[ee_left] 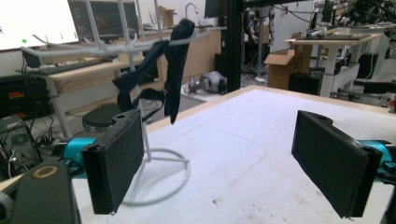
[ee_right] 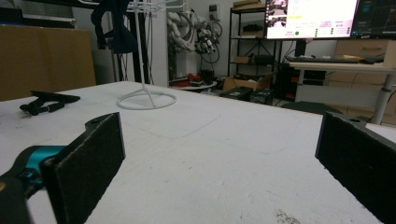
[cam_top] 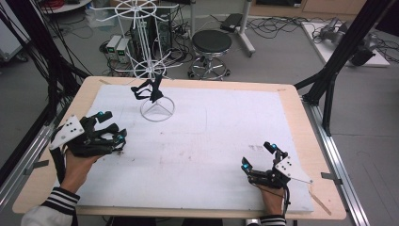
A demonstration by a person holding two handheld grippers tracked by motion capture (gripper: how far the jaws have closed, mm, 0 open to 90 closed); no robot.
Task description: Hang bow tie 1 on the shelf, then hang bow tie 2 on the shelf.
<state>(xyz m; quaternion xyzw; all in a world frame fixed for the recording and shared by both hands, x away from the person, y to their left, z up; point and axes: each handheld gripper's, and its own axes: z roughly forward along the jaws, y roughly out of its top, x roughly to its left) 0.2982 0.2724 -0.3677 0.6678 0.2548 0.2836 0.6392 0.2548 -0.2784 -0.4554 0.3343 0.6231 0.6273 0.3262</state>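
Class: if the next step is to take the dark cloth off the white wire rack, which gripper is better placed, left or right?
Probably the left gripper: it sits open on the rack's side, facing the dark cloth. The right gripper sits open at the near right corner, farther off.

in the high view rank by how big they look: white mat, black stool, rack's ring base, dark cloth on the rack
1. White mat, largest by far.
2. Black stool, though it stands farther off.
3. Ring base and dark cloth: too alike to rank.
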